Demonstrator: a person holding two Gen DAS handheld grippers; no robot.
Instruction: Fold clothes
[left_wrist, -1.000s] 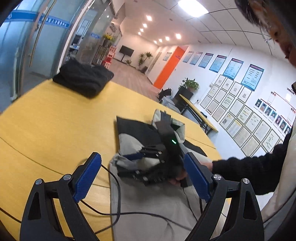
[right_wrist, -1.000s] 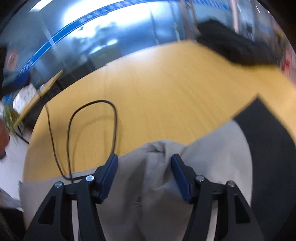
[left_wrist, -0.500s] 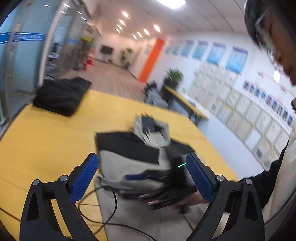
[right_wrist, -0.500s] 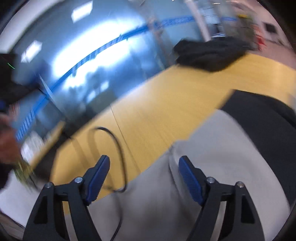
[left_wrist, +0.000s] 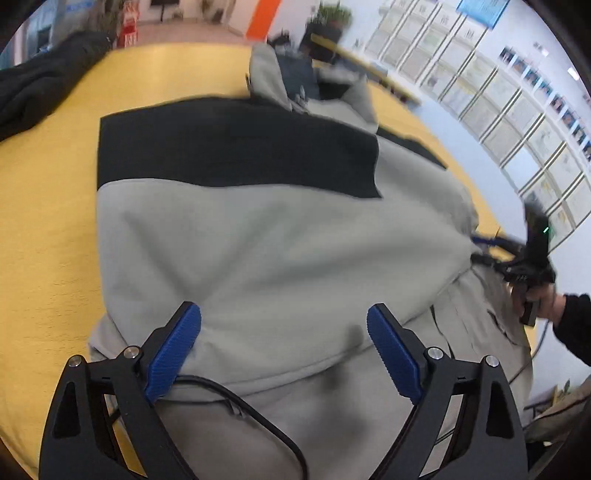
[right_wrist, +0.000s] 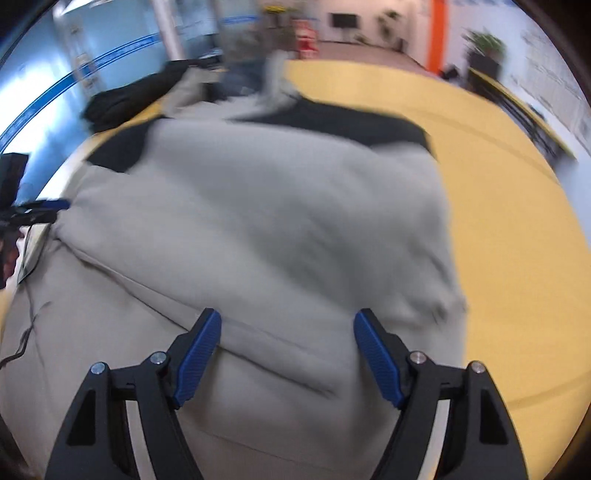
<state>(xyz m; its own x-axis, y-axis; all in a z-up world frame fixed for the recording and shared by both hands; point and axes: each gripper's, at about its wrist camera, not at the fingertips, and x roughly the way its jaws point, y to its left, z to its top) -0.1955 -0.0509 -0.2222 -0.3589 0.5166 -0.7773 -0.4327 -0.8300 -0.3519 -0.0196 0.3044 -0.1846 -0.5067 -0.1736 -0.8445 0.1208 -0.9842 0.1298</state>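
Grey fabric fills both views: we see a grey jacket (left_wrist: 266, 240) with a black band (left_wrist: 229, 155) across its upper part, lying spread on a yellow desk (left_wrist: 44, 221). Its hood (left_wrist: 273, 81) lies at the jacket's far end, crumpled and blurred.

Our left claw (left_wrist: 283, 345) hangs over the near part of the jacket, its blue-padded fingers (left_wrist: 173, 350) wide apart and holding nothing. A thin black cable (left_wrist: 236, 402) curls over the cloth just below that claw. At the jacket's right edge, in the left wrist view, our right hand's device (left_wrist: 528, 258) shows small and dark, held close against the cloth; whether it touches, we cannot tell.

From the right wrist view, the right claw (right_wrist: 287, 350) also hovers over the jacket's (right_wrist: 258, 229) near hem, fingers (right_wrist: 199, 347) spread apart, with only grey cloth between them. The picture is blurred. Bare yellow desk (right_wrist: 509, 221) runs along the jacket's right side here.

Beyond the jacket's far left corner, a heap of black clothing (left_wrist: 40, 85) rests on the desk, apart from the jacket.
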